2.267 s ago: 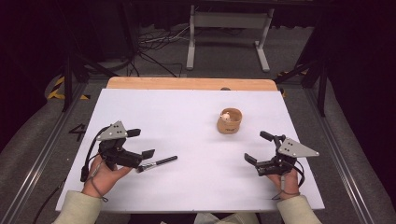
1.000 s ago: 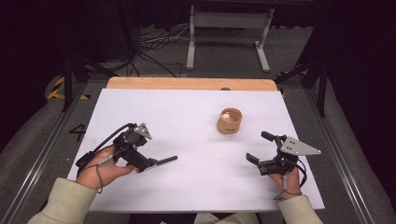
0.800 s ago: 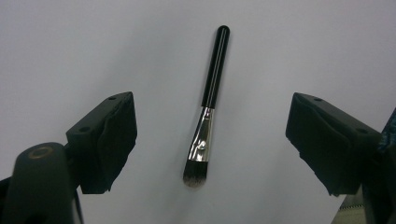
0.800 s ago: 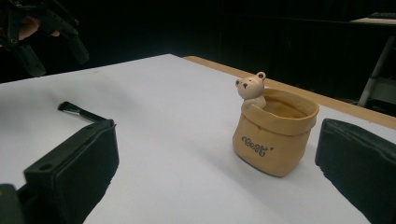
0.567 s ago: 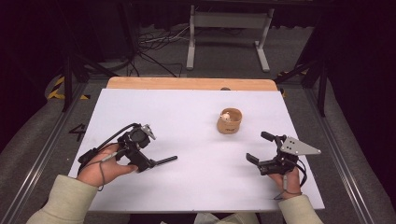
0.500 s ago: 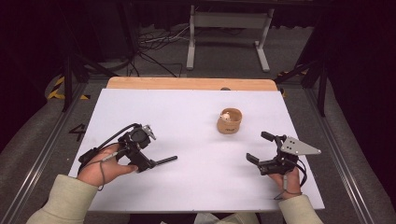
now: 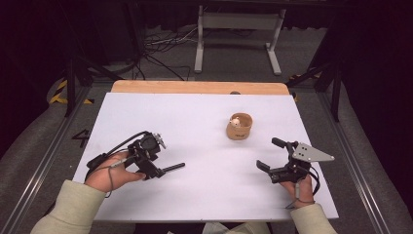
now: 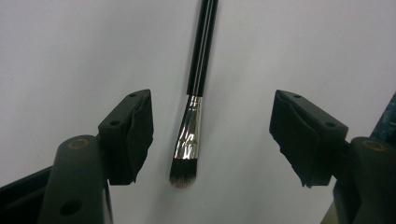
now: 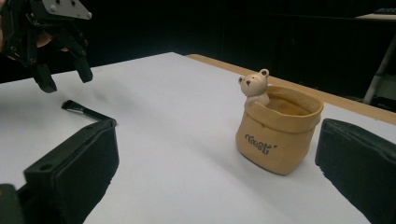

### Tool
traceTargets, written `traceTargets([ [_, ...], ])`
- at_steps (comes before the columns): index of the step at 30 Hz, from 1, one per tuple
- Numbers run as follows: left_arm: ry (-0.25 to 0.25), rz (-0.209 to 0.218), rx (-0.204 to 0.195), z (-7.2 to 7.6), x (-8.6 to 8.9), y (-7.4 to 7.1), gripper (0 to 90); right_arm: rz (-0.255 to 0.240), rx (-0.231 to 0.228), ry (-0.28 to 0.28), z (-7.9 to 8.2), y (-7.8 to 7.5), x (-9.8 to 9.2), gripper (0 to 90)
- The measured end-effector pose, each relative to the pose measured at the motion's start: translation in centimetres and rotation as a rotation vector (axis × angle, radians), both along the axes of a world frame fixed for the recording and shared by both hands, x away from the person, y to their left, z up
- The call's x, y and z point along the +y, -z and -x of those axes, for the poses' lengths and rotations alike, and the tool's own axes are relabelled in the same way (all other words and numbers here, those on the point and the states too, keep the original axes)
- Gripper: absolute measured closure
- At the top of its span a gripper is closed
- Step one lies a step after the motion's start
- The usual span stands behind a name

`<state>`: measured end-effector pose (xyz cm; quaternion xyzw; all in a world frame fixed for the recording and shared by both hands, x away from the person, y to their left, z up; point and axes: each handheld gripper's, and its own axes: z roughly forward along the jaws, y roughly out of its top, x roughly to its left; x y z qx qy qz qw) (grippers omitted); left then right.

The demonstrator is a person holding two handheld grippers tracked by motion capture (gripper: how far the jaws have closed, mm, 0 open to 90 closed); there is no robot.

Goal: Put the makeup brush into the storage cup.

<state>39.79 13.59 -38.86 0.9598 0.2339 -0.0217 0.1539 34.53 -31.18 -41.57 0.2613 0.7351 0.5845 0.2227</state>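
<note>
Brush (image 7: 171, 168) lying flat on the white counter (image 7: 204, 122), toward the near left corner, is the thing the work is turning on, and it is not yet being held. In the high view the left tongs (image 7: 152, 171) are hanging right over the brush's bristle end, tipped steeply down in the person's left hand (image 7: 109, 170), while the black handle is sticking out to the right toward the counter's middle. The right tongs (image 7: 265, 158) are waiting near the right edge, with their jaws spread wide and nothing between them. A small tan pot (image 7: 239, 126) with a bear figure at its rim is sitting right of centre, well apart from the brush.

In the left gripper view the brush (image 8: 196, 93) is lying between the two jaws, which are standing wide open on either side of its silver collar and dark bristles, touching neither. Judging from this, the reach is done and the closing is left, then the lift, and most likely a carry to the pot.

In the right gripper view the pot (image 9: 278, 133) is standing upright between the open jaws but farther off, apparently empty apart from the bear. Beyond it to the left, the left tongs (image 9: 63, 77) are hovering just above the brush (image 9: 86, 111).
</note>
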Motion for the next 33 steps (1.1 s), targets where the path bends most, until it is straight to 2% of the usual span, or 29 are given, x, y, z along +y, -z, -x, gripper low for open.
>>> traceTargets([
  [2,0.005,-0.003,-0.006,-0.1,-0.3,0.3,32.4,0.001,0.002,-0.003,0.0,0.0,0.0,0.0],
  [10,0.004,-0.014,0.015,-0.4,-0.8,1.2,36.3,-0.003,0.007,-0.007,0.0,0.1,-0.1,0.0],
  [19,0.02,-0.026,0.041,-0.6,-1.0,2.3,44.7,-0.004,0.01,-0.014,-0.1,0.1,0.0,0.0],
  [27,0.031,-0.031,0.049,-0.8,-1.2,2.5,51.9,-0.002,0.013,-0.023,-0.1,0.2,0.1,0.0],
  [33,0.039,-0.016,0.059,-1.0,-1.2,2.6,56.0,-0.007,0.012,-0.026,-0.1,0.2,0.1,0.0],
])
